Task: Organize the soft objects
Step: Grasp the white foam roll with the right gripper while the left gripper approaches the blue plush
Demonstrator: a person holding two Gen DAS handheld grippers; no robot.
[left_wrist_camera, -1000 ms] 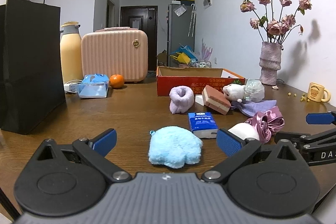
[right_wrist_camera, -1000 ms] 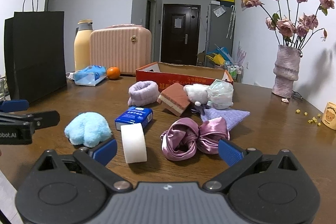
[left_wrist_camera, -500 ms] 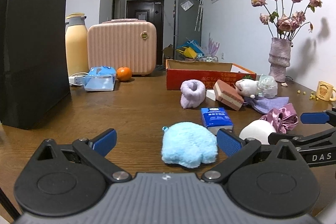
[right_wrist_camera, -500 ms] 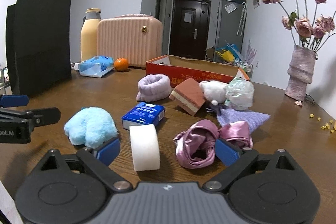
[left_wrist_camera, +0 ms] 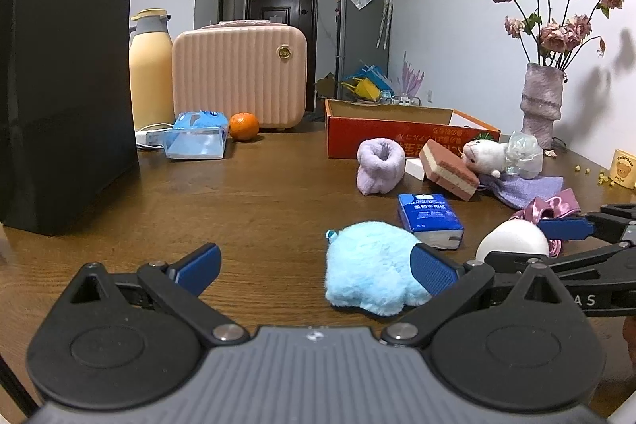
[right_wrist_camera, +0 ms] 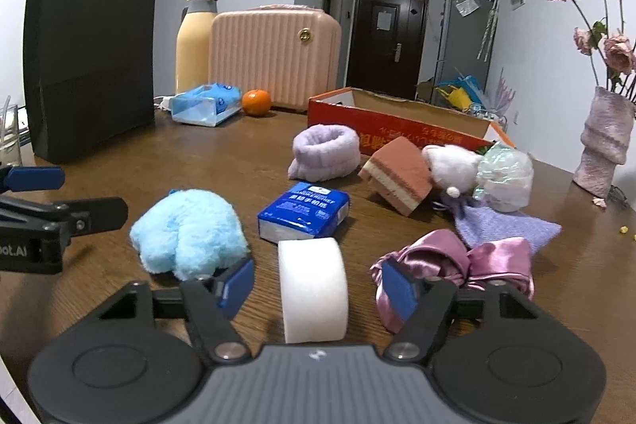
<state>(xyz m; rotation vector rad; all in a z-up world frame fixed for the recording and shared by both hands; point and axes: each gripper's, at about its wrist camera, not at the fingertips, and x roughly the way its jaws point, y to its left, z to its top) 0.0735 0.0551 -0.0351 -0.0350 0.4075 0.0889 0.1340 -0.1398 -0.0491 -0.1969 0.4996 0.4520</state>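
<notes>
A white foam roll (right_wrist_camera: 312, 277) stands on edge on the wooden table between the fingers of my right gripper (right_wrist_camera: 318, 289). Its jaws are closing, and a gap still shows on each side of the roll. To the left, a fluffy blue plush (left_wrist_camera: 369, 265) lies against the inside of the right finger of my left gripper (left_wrist_camera: 316, 265), which is open and grips nothing. A blue tissue pack (right_wrist_camera: 304, 215) lies just beyond the roll, and a pink satin scrunchie (right_wrist_camera: 457, 261) lies by my right gripper's right finger. Farther back are a purple band (right_wrist_camera: 326, 151), a layered sponge (right_wrist_camera: 397, 177), a white plush (right_wrist_camera: 449, 165) and a purple cloth (right_wrist_camera: 505, 225).
An open red cardboard box (right_wrist_camera: 397, 130) stands behind the pile. A black paper bag (left_wrist_camera: 67, 98), a yellow flask (left_wrist_camera: 149, 74), a pink case (left_wrist_camera: 238, 74), a tissue pack (left_wrist_camera: 196, 140) and an orange (left_wrist_camera: 243, 126) line the left and back. A vase of dried roses (left_wrist_camera: 542, 106) and a mug (left_wrist_camera: 624, 173) stand at the right.
My right gripper has moved forward around the white roll, and its jaws have narrowed. My left gripper has shifted left, so the blue plush now sits by its right finger.
</notes>
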